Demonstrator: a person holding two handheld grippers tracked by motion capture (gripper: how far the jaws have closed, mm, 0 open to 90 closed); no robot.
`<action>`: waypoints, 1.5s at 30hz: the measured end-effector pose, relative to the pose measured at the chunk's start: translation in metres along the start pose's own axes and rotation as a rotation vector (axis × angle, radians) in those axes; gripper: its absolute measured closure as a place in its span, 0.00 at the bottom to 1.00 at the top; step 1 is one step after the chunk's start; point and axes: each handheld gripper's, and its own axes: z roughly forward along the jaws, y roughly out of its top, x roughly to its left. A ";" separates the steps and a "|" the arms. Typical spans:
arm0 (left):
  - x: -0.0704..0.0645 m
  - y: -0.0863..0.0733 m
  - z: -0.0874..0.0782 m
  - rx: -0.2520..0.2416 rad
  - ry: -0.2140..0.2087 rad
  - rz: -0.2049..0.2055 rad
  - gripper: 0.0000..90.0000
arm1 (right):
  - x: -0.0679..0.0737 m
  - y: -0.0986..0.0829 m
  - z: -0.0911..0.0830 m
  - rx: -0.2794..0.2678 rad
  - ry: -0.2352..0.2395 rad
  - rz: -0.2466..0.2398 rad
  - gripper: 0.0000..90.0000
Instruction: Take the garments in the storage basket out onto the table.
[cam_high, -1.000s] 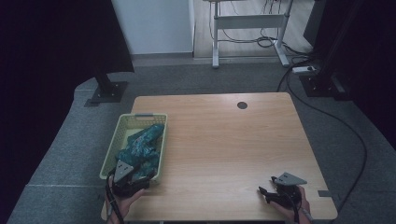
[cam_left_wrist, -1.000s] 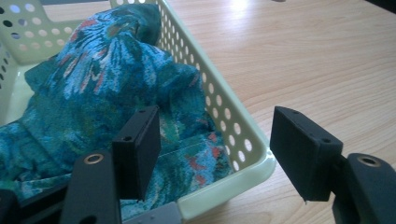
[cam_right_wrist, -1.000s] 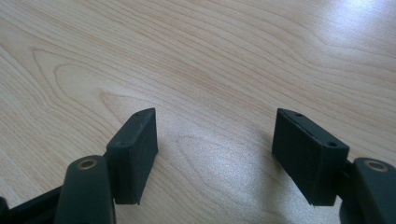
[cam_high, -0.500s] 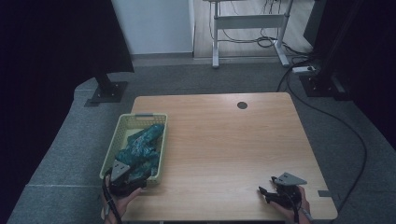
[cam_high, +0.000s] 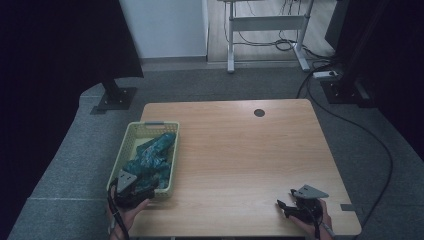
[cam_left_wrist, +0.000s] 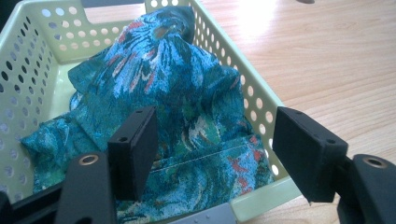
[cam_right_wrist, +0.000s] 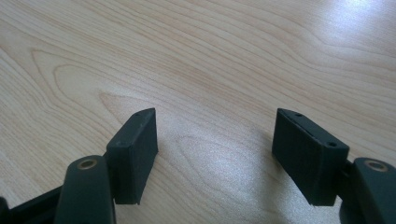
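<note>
A crumpled teal patterned cloth (cam_high: 151, 157) (cam_left_wrist: 182, 93) lies in a pale green perforated basket (cam_high: 131, 138) (cam_left_wrist: 28, 56) on the left part of the wooden table (cam_high: 240, 150). My left gripper (cam_high: 135, 187) (cam_left_wrist: 215, 140) hovers at the basket's near end, open, its jaws wide apart above the cloth's near edge with nothing held. My right gripper (cam_high: 290, 206) (cam_right_wrist: 215, 140) rests low over the bare wood near the table's front right corner, open and empty.
A dark round hole (cam_high: 259, 113) sits near the table's far edge. A cable (cam_high: 370, 140) runs along the floor on the right. Beyond the table stand a white desk frame (cam_high: 265, 35) and a dark stand base (cam_high: 116, 97).
My left gripper has drawn back slightly toward the basket's near end. The right gripper has stayed put.
</note>
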 end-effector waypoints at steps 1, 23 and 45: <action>0.000 0.001 0.000 -0.002 0.001 0.000 0.35 | 0.000 0.000 0.000 0.000 0.000 0.000 0.34; 0.002 0.012 0.013 0.007 0.034 0.007 0.32 | 0.000 0.000 0.000 0.000 -0.004 0.004 0.34; 0.010 0.032 0.027 0.031 0.033 -0.013 0.31 | 0.002 -0.001 -0.001 0.000 -0.007 0.008 0.34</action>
